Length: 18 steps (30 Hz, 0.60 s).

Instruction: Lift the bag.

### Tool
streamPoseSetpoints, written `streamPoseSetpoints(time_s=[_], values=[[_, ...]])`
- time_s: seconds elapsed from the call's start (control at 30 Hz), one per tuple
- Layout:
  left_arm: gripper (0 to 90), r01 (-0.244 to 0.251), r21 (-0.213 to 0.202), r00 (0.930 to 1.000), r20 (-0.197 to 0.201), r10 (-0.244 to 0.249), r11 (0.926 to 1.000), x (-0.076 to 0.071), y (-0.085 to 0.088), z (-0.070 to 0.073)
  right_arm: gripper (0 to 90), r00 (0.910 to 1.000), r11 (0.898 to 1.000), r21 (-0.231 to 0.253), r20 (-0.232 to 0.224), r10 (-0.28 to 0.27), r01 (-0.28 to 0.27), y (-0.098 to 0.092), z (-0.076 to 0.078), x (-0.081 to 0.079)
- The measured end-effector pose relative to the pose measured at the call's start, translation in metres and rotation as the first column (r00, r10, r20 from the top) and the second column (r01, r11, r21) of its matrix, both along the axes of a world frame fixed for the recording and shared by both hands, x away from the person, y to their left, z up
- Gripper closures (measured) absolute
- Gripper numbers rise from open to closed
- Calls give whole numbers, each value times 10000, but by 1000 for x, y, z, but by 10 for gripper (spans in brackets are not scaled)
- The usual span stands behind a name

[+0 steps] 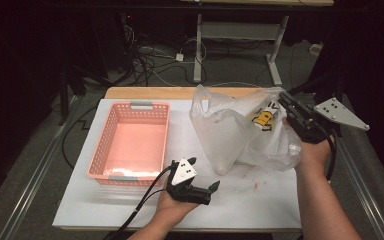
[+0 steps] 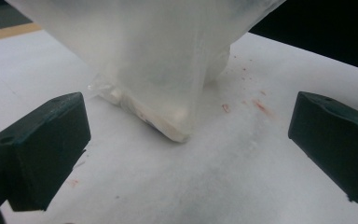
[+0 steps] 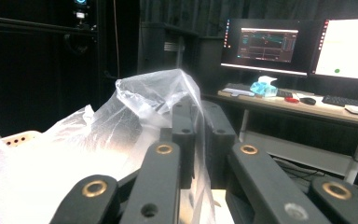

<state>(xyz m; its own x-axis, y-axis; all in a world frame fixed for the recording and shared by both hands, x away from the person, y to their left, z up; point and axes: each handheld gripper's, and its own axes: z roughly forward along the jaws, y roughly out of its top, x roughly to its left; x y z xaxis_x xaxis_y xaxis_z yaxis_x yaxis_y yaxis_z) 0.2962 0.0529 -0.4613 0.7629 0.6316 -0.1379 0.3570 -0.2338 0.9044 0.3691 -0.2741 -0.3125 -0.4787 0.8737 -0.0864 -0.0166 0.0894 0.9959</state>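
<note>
Two grippers: your right gripper (image 1: 286,104) pinches the clear plastic bag (image 1: 230,130) by its upper edge beside the pink basket (image 1: 132,142); your left gripper (image 1: 204,175) hovers wide apart, empty, near its base.

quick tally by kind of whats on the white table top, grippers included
pink basket: 1
clear plastic bag: 1
yellow and black item inside the bag: 1
hand-held gripper: 2, left hand-held gripper open, right hand-held gripper shut on the bag's edge
total: 5
</note>
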Motion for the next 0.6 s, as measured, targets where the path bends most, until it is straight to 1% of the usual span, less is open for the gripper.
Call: streamPoseSetpoints(time_s=[0.07, 0.1, 0.2, 0.33, 0.47, 0.6], values=[[0, -3, 119, 10000, -90, 4, 9999, 1, 1, -3, 825, 10000, 10000, -1, 28, 54, -54, -2, 2, -3], [0, -26, 171, 10000, -75, 27, 9998, 1, 1, -4, 814, 9999, 10000, -40, 79, 80, -80, -3, 4, -5], [0, -51, 158, 9999, -120, 53, 9999, 2, 2, -8, 760, 9997, 9998, -74, 158, 203, -201, -6, 8, -12], [0, -4, 276, 9999, -160, 9, 9996, 2, 1, -12, 716, 9991, 9995, -58, 301, 300, -298, -11, 15, -22], [0, 15, 280, 9998, -181, -10, 9996, 1, 1, -13, 692, 9984, 9995, -24, 453, 326, -325, -18, 20, -32], [0, 18, 356, 9998, -202, -11, 9994, -1, 2, -16, 681, 9985, 9996, -146, 490, 234, -227, -27, 22, -41]])
